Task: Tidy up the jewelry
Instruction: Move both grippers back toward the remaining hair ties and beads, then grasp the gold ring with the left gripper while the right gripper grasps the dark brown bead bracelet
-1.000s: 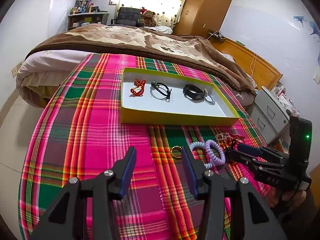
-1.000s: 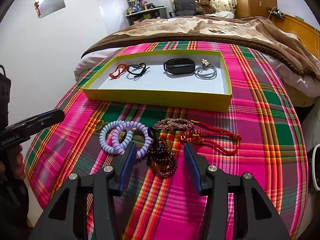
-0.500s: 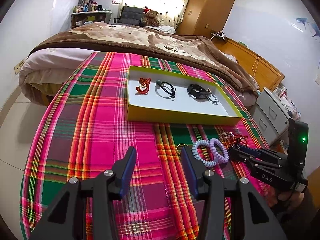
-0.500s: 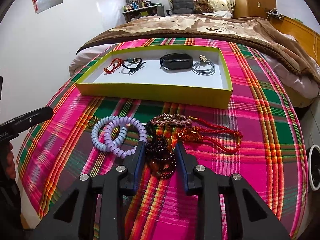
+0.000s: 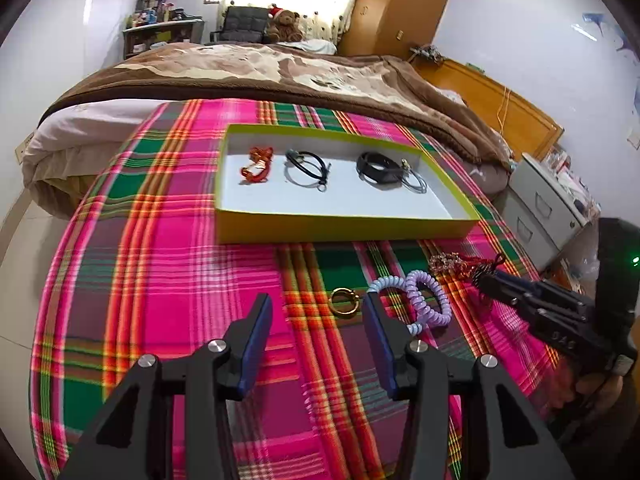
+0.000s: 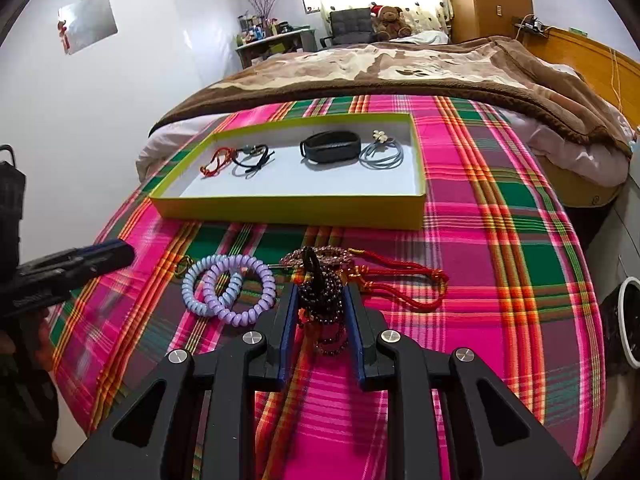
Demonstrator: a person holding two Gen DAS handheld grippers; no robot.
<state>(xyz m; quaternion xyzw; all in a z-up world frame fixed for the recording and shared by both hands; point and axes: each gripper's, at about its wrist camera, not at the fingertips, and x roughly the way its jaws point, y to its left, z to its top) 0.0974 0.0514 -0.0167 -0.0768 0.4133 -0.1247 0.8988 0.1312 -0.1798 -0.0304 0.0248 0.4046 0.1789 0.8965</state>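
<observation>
The right tongs (image 6: pixel 319 304) are closing around a dark bead bracelet (image 6: pixel 322 300), which stands bunched between the pads on the plaid cloth (image 6: pixel 500 280), its long axis running away from the camera toward the yellow box (image 6: pixel 288 210). The left tongs (image 5: pixel 316 334) hang wide open with nothing in them, near a gold ring (image 5: pixel 343 301). The writing on the right tongs' side is too blurred to read. The bracelet's lower loops are partly hidden.

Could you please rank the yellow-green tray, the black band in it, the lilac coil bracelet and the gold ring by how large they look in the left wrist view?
1. Yellow-green tray, clearly largest.
2. Lilac coil bracelet and black band: they look alike, and the coil lies nearer the camera, so unranked.
3. Gold ring, smallest.
</observation>
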